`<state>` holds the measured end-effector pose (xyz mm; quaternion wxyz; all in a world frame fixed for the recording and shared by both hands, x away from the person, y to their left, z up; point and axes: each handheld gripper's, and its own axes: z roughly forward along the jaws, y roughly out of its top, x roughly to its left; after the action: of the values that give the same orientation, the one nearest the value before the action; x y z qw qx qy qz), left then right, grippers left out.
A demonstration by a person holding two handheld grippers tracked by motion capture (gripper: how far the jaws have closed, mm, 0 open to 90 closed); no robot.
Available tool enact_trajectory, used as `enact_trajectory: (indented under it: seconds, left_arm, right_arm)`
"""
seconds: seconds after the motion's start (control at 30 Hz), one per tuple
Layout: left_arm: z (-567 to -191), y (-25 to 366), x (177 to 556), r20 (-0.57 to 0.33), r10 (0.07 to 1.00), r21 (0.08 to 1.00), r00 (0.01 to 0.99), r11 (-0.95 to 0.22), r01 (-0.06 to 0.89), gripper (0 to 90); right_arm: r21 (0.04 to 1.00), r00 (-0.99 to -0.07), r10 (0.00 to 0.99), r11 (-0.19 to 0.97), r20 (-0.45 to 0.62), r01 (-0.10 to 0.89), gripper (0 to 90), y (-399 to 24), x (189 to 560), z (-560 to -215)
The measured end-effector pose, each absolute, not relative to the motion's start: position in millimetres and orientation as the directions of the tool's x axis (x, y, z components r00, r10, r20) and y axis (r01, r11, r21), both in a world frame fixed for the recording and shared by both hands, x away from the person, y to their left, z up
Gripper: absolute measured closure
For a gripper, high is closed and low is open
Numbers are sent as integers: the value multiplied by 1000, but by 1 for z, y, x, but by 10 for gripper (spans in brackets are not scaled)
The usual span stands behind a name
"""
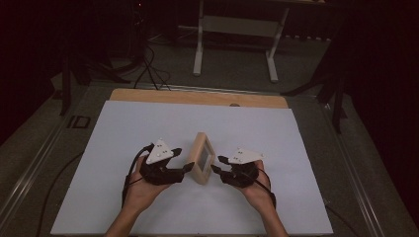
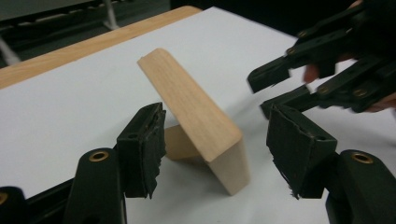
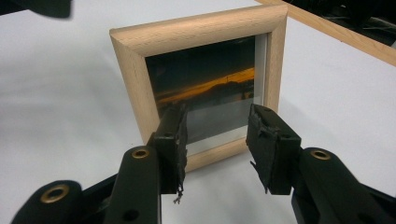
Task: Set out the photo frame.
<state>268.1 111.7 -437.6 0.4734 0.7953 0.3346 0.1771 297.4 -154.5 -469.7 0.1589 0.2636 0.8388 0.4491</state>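
A small light-wood picture frame (image 1: 202,158) stands upright on its back prop in the middle of the white table top (image 1: 148,128). It holds a dark sunset photo (image 3: 205,81) that faces my right gripper. My left gripper (image 1: 184,159) is open just left of the frame. In the left gripper view its jaws (image 2: 215,126) stand wide apart on either side of the frame's slanted back (image 2: 196,112), and I see no contact. My right gripper (image 1: 216,164) is open just right of the frame. Its fingertips (image 3: 215,121) are close to the frame's lower front (image 3: 135,51).
The white top has a wooden strip (image 1: 197,97) along its far edge. Beyond the table are a white stand's legs (image 1: 198,54) and cables (image 1: 148,69) on the dark floor. Bare white surface lies all around the frame and both hands.
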Motion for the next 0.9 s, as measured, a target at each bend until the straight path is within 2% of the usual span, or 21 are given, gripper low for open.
enact_trajectory:
  seconds: [0.9]
  left_arm:
    - [-464,87,290,-105,716,826,690,-325,462,377]
  right_arm:
    - [844,-804,594,440,-18,306,568,-159,298,-467]
